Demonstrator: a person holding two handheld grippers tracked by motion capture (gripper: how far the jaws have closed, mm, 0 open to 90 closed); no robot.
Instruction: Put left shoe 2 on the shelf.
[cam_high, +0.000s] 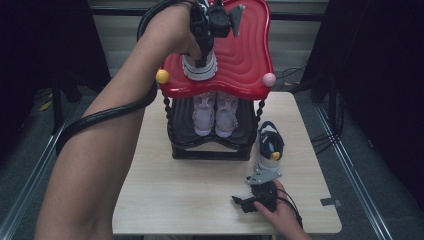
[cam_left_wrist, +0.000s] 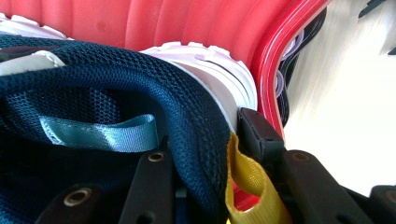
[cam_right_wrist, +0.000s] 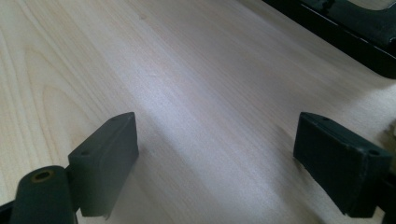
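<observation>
High view: left gripper (cam_high: 201, 56) at navy sneaker (cam_high: 199, 66) on the red top shelf (cam_high: 245, 55); second sneaker (cam_high: 270, 145) on table (cam_high: 175, 195) by right gripper (cam_high: 248, 201).
Left gripper view: jaws straddle the navy sneaker's (cam_left_wrist: 140, 93) heel collar; grip pressure unclear.
Right gripper view: jaws spread, released, over bare table (cam_right_wrist: 187, 70).
</observation>
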